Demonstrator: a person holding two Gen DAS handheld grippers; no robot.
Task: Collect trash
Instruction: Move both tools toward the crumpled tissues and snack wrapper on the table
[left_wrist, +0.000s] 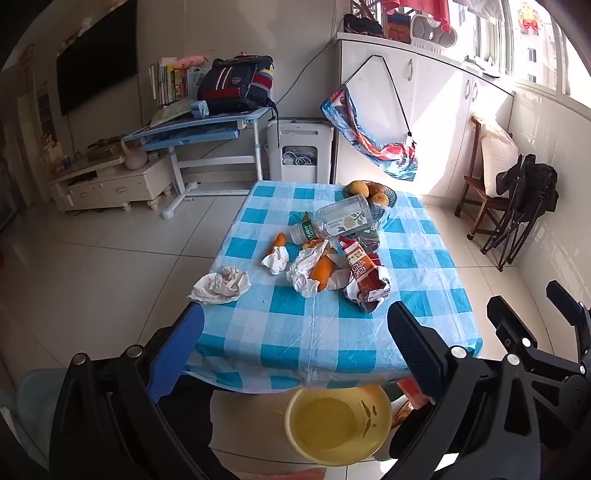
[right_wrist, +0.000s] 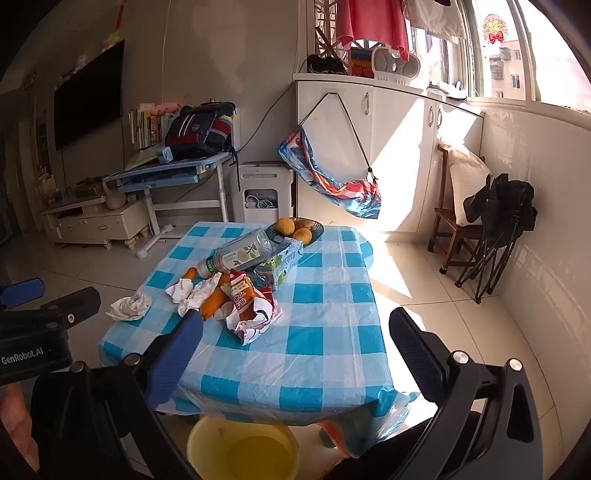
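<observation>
Both grippers wide, empty | tissue (left_wrist: 220, 285) at table (left_wrist: 332, 332) edge | near half bare

A bowl of fruit (left_wrist: 371, 192) sits at the far edge of the surface. Beyond it a white cabinet (left_wrist: 424, 96) carries a colourful bag (left_wrist: 369, 136) hung by a black strap. A blue desk (left_wrist: 199, 127) against the back wall holds a dark backpack (left_wrist: 236, 86) and a row of books (left_wrist: 170, 83). A black television (left_wrist: 98, 55) hangs on the wall at left. At right, a wooden chair (left_wrist: 476, 199) stands beside a folded black chair (left_wrist: 524, 206).
</observation>
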